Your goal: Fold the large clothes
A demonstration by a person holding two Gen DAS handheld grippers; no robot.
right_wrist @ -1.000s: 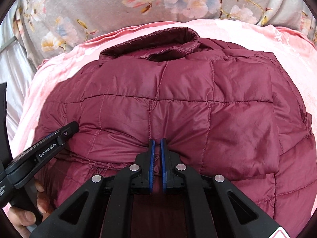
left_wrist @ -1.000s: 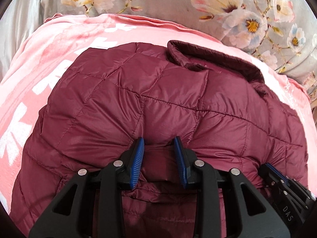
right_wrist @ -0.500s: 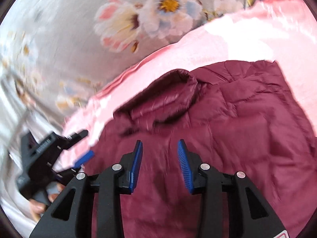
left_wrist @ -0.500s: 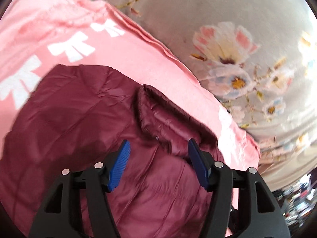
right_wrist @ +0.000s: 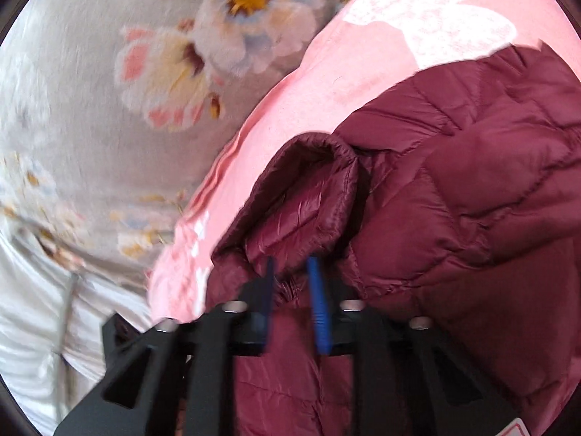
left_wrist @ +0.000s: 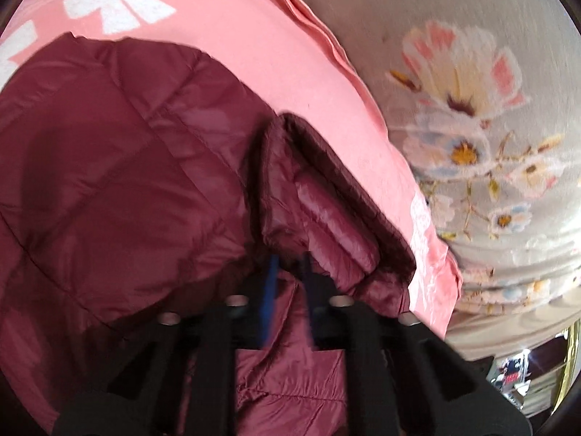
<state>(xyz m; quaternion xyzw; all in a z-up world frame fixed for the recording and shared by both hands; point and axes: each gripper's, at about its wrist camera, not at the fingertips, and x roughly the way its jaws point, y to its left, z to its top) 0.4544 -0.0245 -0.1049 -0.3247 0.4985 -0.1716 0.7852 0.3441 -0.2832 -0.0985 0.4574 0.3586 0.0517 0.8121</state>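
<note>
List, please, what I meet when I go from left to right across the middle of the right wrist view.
White sheet → grey floral bedding → pink blanket → jacket collar → quilted maroon jacket.

Closing right gripper (right_wrist: pixel 292 283) on maroon jacket (right_wrist: pixel 454 200)

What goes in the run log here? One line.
left hand-held gripper: closing on jacket | right hand-held gripper: closing on jacket | under it: pink blanket
</note>
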